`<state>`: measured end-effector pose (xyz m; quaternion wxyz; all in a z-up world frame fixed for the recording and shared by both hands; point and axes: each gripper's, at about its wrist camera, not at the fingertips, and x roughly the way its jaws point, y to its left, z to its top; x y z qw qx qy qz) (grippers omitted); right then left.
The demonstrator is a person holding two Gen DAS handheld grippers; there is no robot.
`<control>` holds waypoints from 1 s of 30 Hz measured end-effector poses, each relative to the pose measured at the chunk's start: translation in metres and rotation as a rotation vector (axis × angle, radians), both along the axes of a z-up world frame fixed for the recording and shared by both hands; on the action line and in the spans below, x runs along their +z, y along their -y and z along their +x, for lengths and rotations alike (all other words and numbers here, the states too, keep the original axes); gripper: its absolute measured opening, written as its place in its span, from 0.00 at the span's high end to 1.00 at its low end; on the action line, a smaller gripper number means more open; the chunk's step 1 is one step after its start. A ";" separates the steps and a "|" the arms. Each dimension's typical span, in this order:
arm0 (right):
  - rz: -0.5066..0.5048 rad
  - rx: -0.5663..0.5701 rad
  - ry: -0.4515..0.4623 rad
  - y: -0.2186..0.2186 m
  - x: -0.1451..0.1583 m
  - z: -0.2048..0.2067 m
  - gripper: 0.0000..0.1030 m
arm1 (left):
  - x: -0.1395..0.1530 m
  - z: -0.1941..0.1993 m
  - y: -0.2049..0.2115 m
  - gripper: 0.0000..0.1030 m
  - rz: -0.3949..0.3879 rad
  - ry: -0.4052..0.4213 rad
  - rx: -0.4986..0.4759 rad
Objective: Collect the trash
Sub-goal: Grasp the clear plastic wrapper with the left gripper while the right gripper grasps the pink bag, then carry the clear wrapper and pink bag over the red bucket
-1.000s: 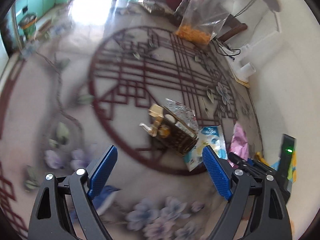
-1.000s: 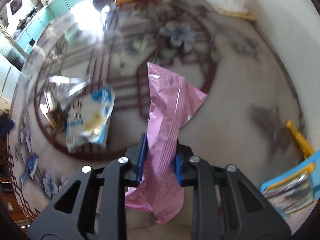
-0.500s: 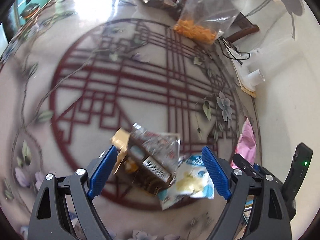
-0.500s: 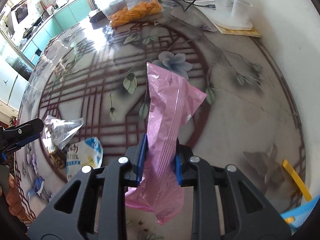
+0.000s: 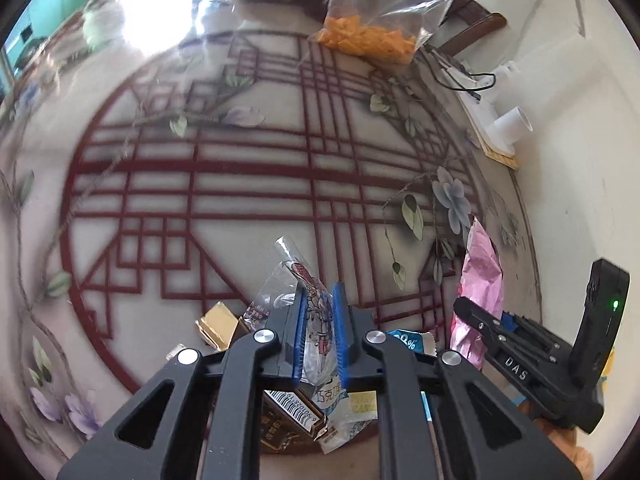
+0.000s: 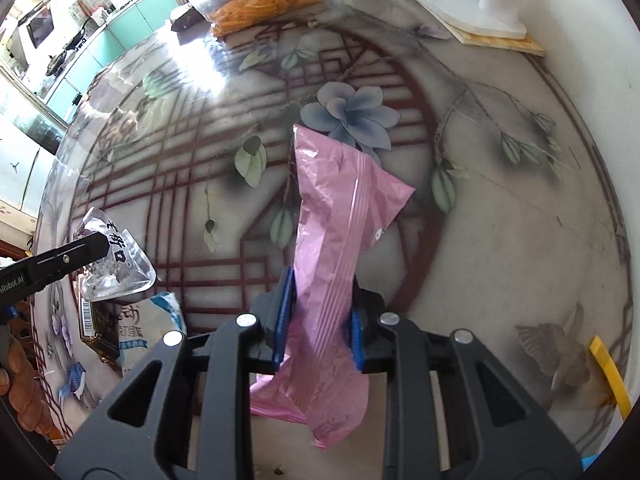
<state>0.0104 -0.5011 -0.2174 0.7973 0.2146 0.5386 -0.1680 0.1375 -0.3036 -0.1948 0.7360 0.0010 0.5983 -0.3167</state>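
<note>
— Grippers first: what has each got?
— Left gripper (image 5: pixel 320 334) is clamped on a clear wrapper (image 5: pixel 294 280); right gripper (image 6: pixel 318 322) grips a pink bag (image 6: pixel 340 216).
— Where is the other trash?
— On the table (image 5: pixel 256 208), under the left gripper: a gold wrapper (image 5: pixel 216 324), a dark barcoded packet (image 5: pixel 288 420) and a white-blue packet (image 6: pixel 154 330), touching one another.

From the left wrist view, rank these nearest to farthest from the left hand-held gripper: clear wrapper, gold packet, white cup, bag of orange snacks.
1. Clear wrapper: clamped between the pads of the left hand-held gripper.
2. Gold packet: on the table just left of the gripper.
3. White cup: far right, by the wall.
4. Bag of orange snacks: the table's far edge, top centre.
</note>
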 end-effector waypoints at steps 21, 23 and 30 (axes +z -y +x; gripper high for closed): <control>-0.130 0.157 0.137 -0.072 0.083 0.007 0.76 | 0.073 -0.034 -0.109 0.91 -0.059 0.246 0.059; -0.134 0.176 0.141 -0.082 0.086 0.007 0.76 | 0.075 -0.037 -0.122 0.91 -0.063 0.252 0.075; -0.150 0.241 0.149 -0.120 0.093 0.014 0.76 | 0.079 -0.039 -0.169 0.91 -0.075 0.257 0.149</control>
